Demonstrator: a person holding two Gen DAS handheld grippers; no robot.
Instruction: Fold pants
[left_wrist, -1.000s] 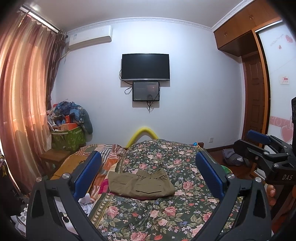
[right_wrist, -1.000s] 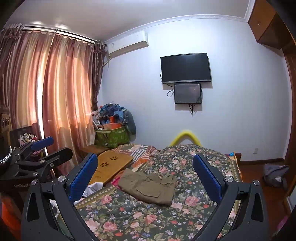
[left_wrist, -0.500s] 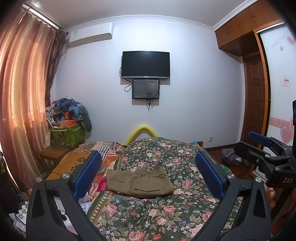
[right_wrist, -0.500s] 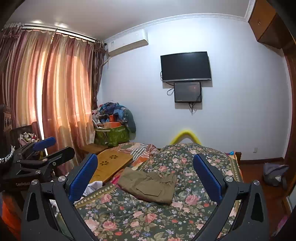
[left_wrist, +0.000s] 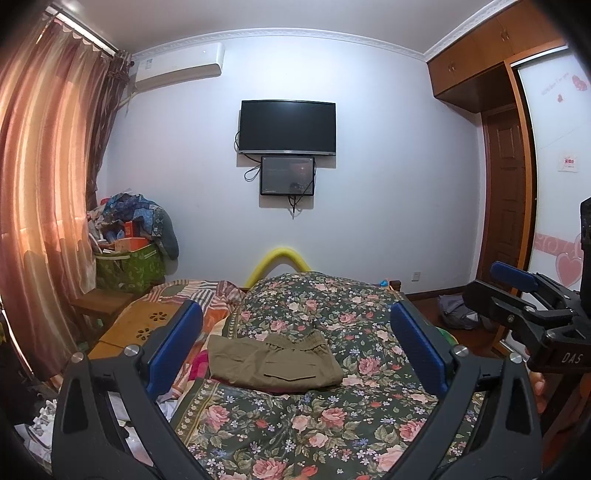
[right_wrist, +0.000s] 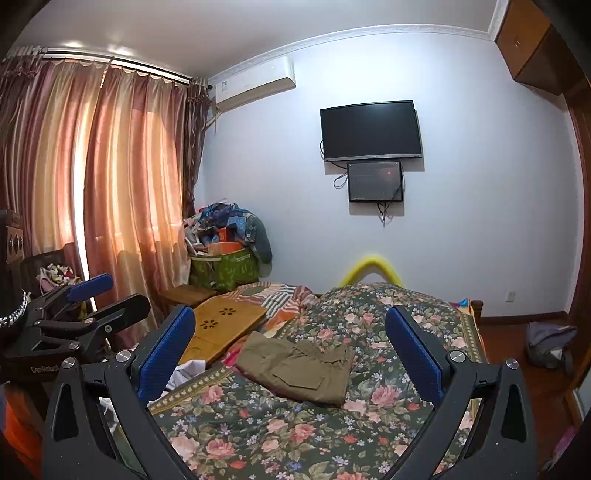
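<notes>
Both views lifted; fingers (left_wrist: 173, 347) wide, empty.

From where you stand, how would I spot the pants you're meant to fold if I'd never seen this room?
Find the bed with the dark floral bedspread below the wall-mounted TV. The pants lie on it as a flat, folded bundle toward the curtain side, beside a wooden board. They are the only plain olive-brown cloth there, with a slit pocket on top, while everything around them is patterned.
</notes>
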